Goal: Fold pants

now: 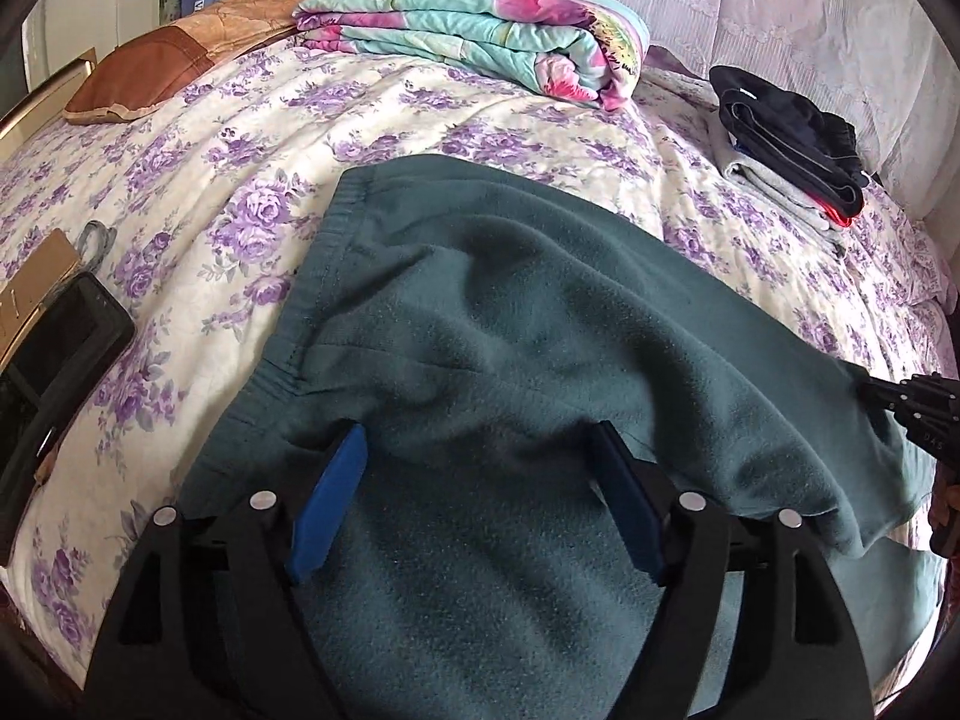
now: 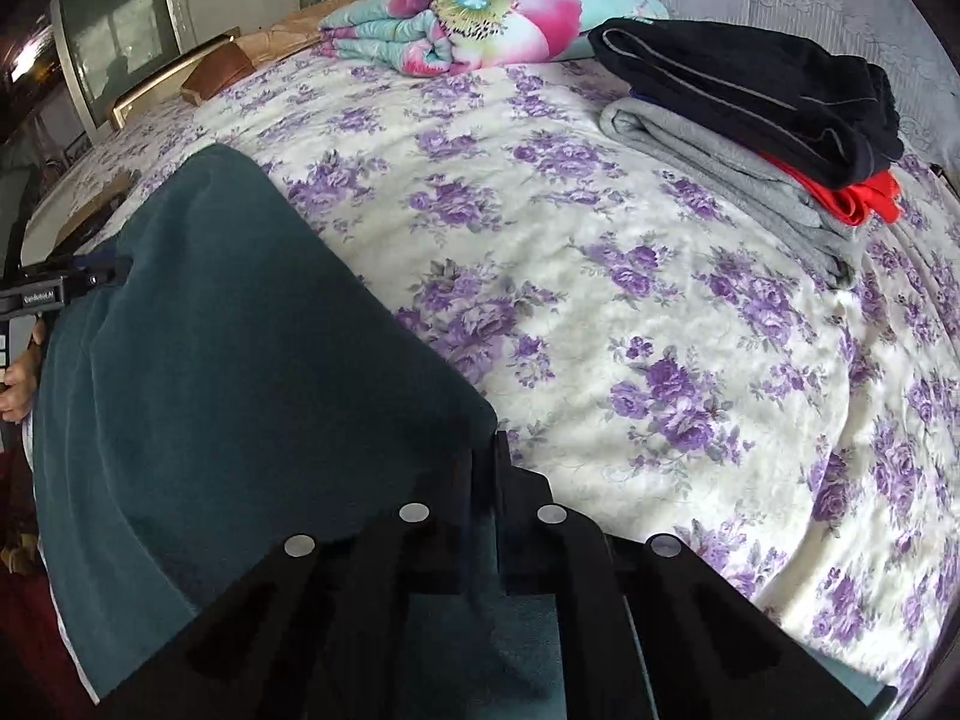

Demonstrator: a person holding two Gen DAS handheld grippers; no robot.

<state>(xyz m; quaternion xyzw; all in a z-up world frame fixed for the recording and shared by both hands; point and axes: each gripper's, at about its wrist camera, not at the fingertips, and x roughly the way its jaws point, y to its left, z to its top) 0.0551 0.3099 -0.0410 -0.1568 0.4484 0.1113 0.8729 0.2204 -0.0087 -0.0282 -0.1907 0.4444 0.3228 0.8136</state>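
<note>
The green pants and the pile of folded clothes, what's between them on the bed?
Only bare flowered sheet, seen in the right wrist view, between pants and clothes.

**Readable marks: almost none**

Right wrist view: small white lettering on the black body of the left gripper (image 2: 63,282), at the frame's left edge; too blurred to read. Left wrist view: faint pale characters on the right gripper (image 1: 918,414), at the right edge; also illegible. Nothing else carries text.

Teal pants (image 1: 510,324) on floral bedspread (image 1: 240,180), left hand-held gripper (image 1: 480,462) spread wide above
</note>
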